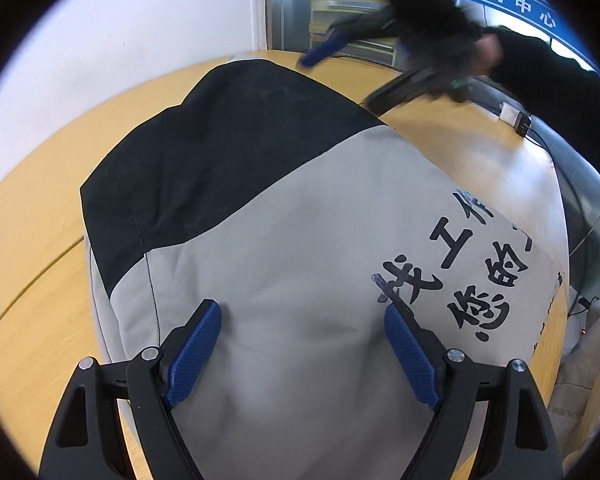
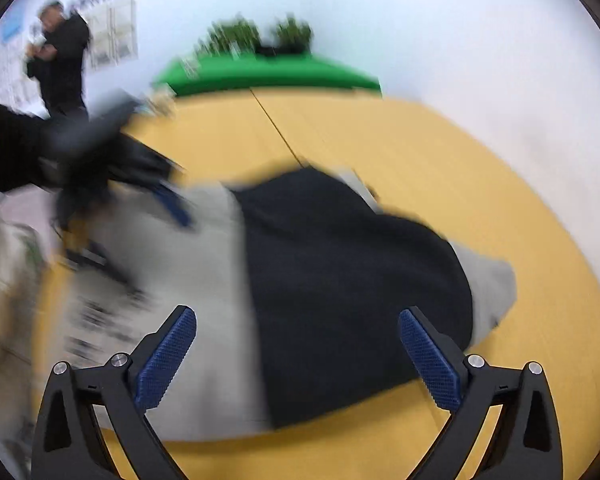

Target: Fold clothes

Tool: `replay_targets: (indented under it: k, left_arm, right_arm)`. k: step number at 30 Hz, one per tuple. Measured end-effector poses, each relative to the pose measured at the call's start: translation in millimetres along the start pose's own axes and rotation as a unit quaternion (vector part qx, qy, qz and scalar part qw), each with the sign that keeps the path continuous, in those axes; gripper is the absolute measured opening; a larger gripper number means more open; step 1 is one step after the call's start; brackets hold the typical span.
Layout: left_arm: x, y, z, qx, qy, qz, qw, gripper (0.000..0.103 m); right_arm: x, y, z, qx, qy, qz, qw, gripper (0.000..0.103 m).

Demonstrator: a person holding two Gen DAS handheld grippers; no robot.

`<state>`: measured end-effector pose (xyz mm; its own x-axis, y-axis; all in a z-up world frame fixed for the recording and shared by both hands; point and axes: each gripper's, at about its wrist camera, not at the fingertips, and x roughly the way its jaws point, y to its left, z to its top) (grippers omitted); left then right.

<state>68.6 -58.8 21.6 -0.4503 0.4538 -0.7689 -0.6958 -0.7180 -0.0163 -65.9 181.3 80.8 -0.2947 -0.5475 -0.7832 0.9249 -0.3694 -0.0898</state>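
A folded grey garment with a black upper part and black printed characters lies on the wooden table. My left gripper is open just above its grey part, holding nothing. My right gripper is open and empty above the same garment, over the line between grey and black; this view is blurred by motion. The right gripper also shows in the left wrist view, raised above the table's far edge. The left gripper shows blurred in the right wrist view over the grey part.
A white wall stands behind the table. A green surface with plants lies beyond its far edge. A person in black stands at the far left. A small white and black box sits near the right table edge.
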Motion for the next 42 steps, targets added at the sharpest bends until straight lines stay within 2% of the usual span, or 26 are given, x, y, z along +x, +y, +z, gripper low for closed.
replay_targets:
  k: [4, 9, 11, 20, 25, 27, 29, 32, 34, 35, 38, 39, 42]
  left_arm:
    - [0, 3, -3, -0.004, -0.004, 0.0, 1.0, 0.085]
    - [0, 3, 2, -0.002, 0.0, -0.002, 1.0, 0.085]
    - [-4, 3, 1, -0.001, 0.003, -0.002, 1.0, 0.085]
    - [-1, 10, 0, -0.007, 0.003, 0.0, 1.0, 0.085]
    - [-2, 11, -2, -0.01, 0.001, 0.002, 1.0, 0.085]
    - [-3, 11, -3, -0.011, 0.0, 0.003, 0.9999, 0.085]
    - [-4, 11, -2, -0.012, 0.004, 0.003, 0.9999, 0.085]
    - [-15, 16, -3, -0.034, 0.009, -0.001, 0.9994, 0.085]
    - [-33, 21, -5, -0.061, 0.003, -0.007, 0.9981, 0.085]
    - [-47, 25, -10, -0.079, -0.012, -0.012, 0.9967, 0.085]
    - [-83, 41, -30, -0.146, -0.041, -0.023, 0.9882, 0.085]
    - [-91, 48, -38, -0.17, -0.043, -0.027, 0.9841, 0.085]
    - [-92, 67, -63, -0.247, -0.026, -0.059, 0.9668, 0.085]
  right_arm:
    - [29, -13, -20, -0.008, 0.031, 0.004, 0.999, 0.103]
    - [31, -20, -37, 0.003, 0.02, 0.007, 1.0, 0.103]
    - [28, -22, -34, 0.004, 0.022, -0.001, 1.0, 0.103]
    - [12, -77, 3, 0.037, 0.011, -0.039, 0.998, 0.102]
    - [51, -107, -32, 0.107, 0.042, 0.009, 0.993, 0.102]
    - [51, -109, -37, 0.117, 0.04, 0.015, 0.992, 0.102]
    - [49, -106, -34, 0.111, 0.045, 0.001, 0.993, 0.102]
    - [33, -86, -21, 0.1, 0.028, -0.057, 0.993, 0.102]
    - [-3, -69, -19, 0.117, -0.018, -0.094, 0.989, 0.102]
    - [-21, -62, -25, 0.139, -0.043, -0.096, 0.985, 0.102]
    - [-80, -37, -61, 0.235, -0.12, -0.09, 0.96, 0.102]
    - [-93, -31, -73, 0.266, -0.132, -0.088, 0.951, 0.102]
    - [-98, -26, -111, 0.36, -0.113, -0.068, 0.923, 0.103]
